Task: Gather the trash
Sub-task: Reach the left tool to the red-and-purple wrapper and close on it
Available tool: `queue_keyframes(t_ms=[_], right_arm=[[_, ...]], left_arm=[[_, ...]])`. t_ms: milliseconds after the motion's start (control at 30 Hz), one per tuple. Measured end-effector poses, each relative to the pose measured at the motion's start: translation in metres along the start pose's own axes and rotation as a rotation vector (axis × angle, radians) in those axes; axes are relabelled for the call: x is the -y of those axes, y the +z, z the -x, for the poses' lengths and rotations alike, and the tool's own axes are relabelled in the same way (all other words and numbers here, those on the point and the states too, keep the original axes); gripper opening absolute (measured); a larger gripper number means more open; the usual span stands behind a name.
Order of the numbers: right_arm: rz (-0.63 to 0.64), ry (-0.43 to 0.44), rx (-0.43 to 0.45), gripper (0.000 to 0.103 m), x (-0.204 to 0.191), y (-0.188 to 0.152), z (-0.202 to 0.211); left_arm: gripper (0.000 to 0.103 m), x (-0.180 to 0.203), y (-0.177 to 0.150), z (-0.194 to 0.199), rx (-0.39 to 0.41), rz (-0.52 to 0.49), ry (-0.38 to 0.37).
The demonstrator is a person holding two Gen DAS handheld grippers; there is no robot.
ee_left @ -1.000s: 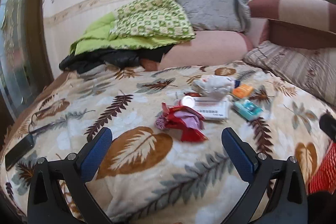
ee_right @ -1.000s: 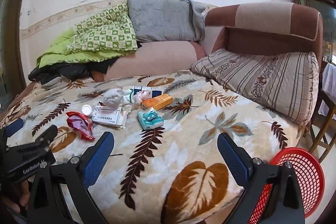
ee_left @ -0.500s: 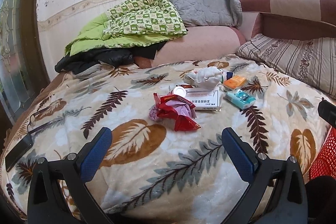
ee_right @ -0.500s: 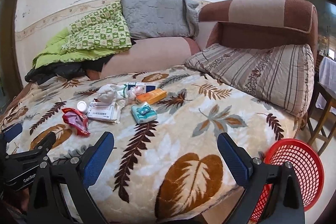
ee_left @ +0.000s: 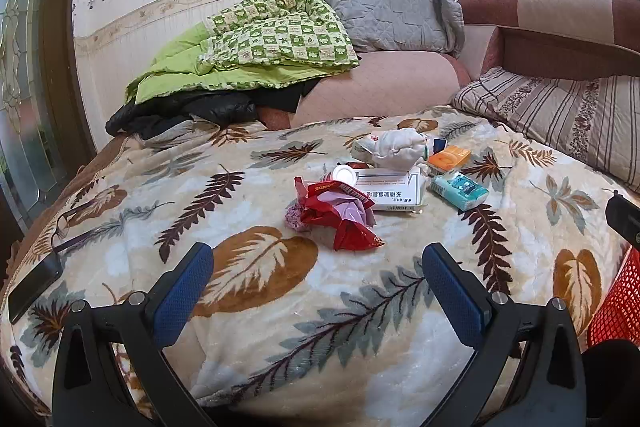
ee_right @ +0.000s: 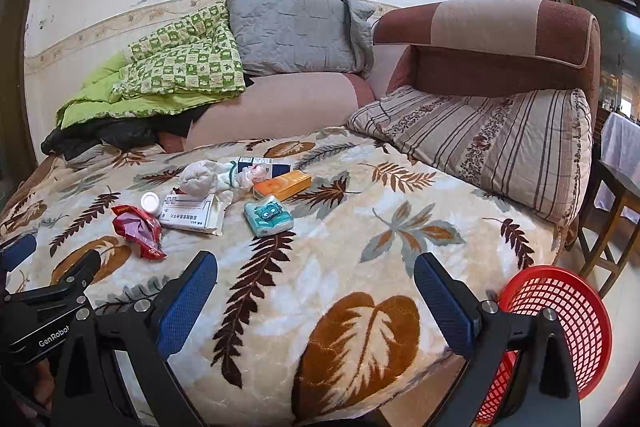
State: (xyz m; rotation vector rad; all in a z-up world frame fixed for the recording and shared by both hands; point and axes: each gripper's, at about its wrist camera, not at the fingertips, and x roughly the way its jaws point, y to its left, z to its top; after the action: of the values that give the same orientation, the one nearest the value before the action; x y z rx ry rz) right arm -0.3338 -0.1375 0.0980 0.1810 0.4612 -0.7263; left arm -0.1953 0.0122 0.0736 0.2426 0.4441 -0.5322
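I held my left gripper (ee_left: 318, 267) over the near part of the leaf-patterned blanket (ee_left: 280, 307), its blue pads spread wide with nothing between them. My right gripper (ee_right: 316, 279) hovered the same way, jaws apart and empty, over the near edge of the bed.

The trash lay in a loose cluster near the middle of the blanket, beyond both sets of fingers. Nearest my left gripper was a crumpled red wrapper (ee_left: 340, 215) with a bit of purple paper tucked in it. Just behind it stood a small white-capped bottle (ee_left: 345, 174), touching a flat white medicine box (ee_left: 394, 191). To the right of that box lay a teal tissue pack (ee_left: 460, 189), and farther back an orange box (ee_left: 449, 157) beside a wadded white cloth (ee_left: 398, 149).

A red mesh basket (ee_right: 560, 319) sat off the bed at the near right, just beside my right finger. A dark phone (ee_left: 34, 287) rested at the blanket's near left edge.
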Motion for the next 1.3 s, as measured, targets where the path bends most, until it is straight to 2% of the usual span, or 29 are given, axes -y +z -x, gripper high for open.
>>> queue_keyframes(t_ms=[1033, 1200, 1300], right_arm=[[0.004, 0.002, -0.033, 0.1, -0.001, -0.004, -0.008], [0.005, 0.008, -0.05, 0.1, -0.001, -0.003, -0.012], [0.005, 0.019, -0.067, 0.1, 0.0, -0.003, -0.015]], left_arm=[[0.103, 0.003, -0.002, -0.002, -0.005, -0.001, 0.003], [0.103, 0.004, -0.005, -0.006, -0.022, 0.008, -0.01], [0.103, 0.001, -0.004, -0.014, -0.058, 0.032, -0.031]])
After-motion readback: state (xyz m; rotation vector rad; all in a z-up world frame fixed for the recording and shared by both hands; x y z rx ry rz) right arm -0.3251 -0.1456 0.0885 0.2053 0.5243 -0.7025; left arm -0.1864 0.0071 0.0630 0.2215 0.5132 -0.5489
